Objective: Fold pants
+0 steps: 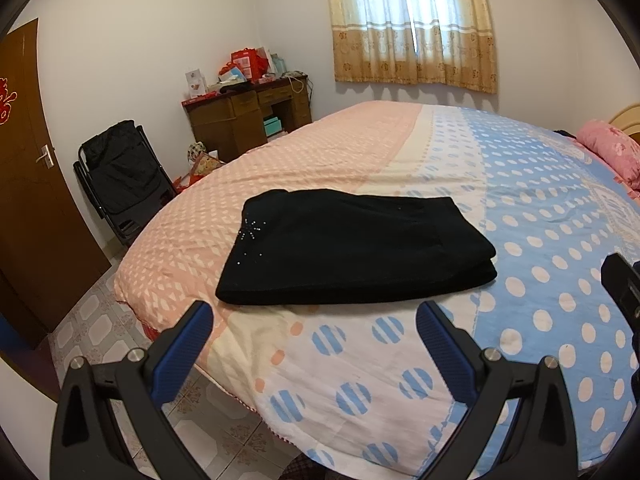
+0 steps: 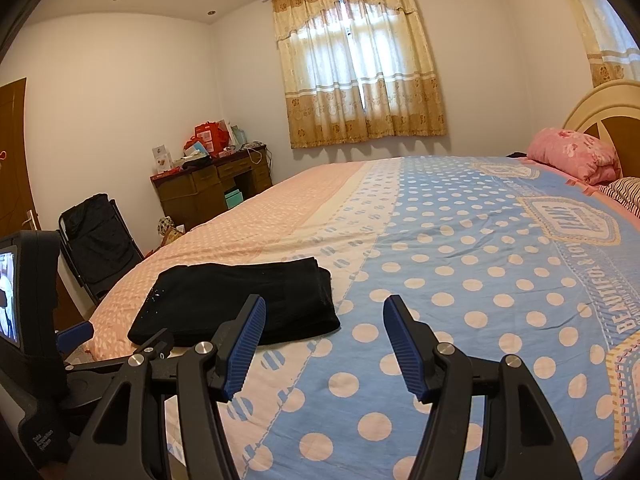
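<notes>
Both grippers hang over the near edge of the bed with nothing between their ribbed blue pads: the left gripper has its jaws spread wide, the right gripper stands partly open. Beneath and ahead of them spreads the bed cover, soft cotton, pink with pale diamonds to the left, blue with cream dots to the right. Just ahead of the left gripper, and ahead and left of the right one, lie the pants, a thick black knit folded into a flat rectangular stack. Their long axis runs left to right across both views, with the rounded fold edges to the right and a small starburst of rhinestones at the left end.
</notes>
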Action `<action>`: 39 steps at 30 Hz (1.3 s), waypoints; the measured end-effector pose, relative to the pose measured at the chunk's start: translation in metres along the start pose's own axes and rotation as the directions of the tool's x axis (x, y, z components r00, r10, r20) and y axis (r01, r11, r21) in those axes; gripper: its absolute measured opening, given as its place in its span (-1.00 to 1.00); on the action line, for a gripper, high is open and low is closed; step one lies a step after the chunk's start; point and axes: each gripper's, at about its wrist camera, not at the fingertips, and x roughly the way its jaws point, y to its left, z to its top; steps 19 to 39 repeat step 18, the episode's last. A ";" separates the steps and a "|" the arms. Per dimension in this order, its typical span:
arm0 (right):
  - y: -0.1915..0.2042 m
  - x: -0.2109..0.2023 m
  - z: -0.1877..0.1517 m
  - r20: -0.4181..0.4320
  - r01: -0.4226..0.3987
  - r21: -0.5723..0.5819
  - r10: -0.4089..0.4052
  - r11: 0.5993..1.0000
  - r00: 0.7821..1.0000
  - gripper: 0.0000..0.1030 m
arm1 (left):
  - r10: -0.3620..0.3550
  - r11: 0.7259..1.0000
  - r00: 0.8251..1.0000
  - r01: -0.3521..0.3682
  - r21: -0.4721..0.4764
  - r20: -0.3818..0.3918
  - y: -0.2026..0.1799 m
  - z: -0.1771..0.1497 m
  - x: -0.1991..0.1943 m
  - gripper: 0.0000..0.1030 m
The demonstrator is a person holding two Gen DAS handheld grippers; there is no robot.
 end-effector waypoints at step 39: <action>-0.003 -0.002 0.001 0.001 0.001 0.005 -0.001 1.000 1.000 0.23 | -0.033 0.999 0.999 0.033 -0.008 0.010 -0.001 0.003 -0.005 1.00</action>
